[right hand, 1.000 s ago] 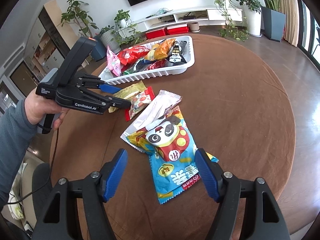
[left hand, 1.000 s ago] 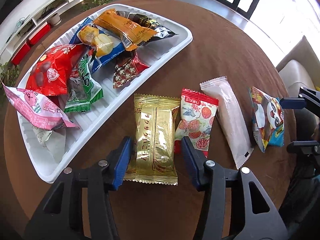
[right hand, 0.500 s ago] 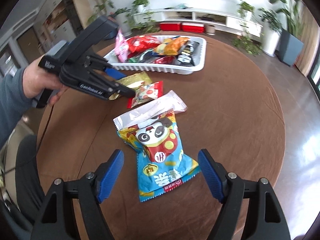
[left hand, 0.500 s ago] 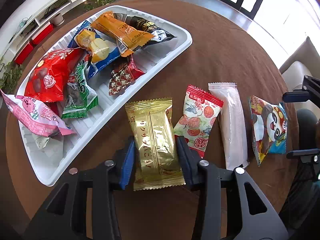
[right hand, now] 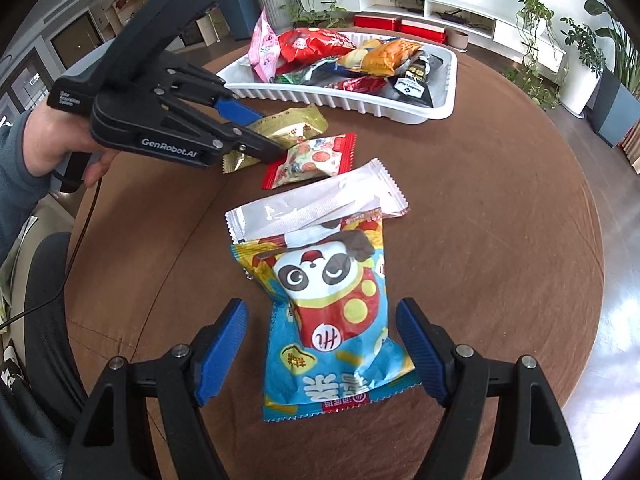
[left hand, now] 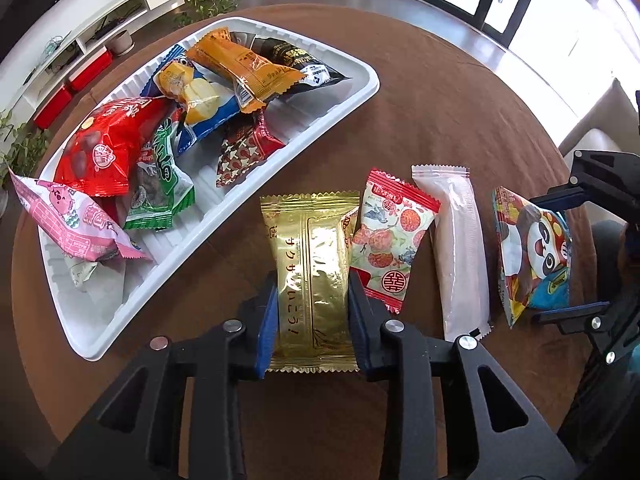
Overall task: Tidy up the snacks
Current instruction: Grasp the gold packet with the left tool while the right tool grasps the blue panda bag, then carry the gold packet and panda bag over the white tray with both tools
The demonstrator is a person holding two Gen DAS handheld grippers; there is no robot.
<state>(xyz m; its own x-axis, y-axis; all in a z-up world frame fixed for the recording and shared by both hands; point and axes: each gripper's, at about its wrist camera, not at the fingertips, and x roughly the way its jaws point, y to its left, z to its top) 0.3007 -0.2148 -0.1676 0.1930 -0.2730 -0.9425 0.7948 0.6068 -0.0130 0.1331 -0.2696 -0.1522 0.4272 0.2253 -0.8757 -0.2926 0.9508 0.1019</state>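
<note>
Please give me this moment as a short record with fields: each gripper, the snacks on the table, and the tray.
left gripper: fingers shut on the gold packet
right gripper: open, fingers either side of the panda bag, not gripping
loose on table: red fruit packet, white packet, panda bag
tray: white, holding several packets

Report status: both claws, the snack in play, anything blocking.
Left claw shut on gold packet. Right claw open, straddling panda bag. Red-edged packet touches gold packet's right side; white tray ahead-left.
</note>
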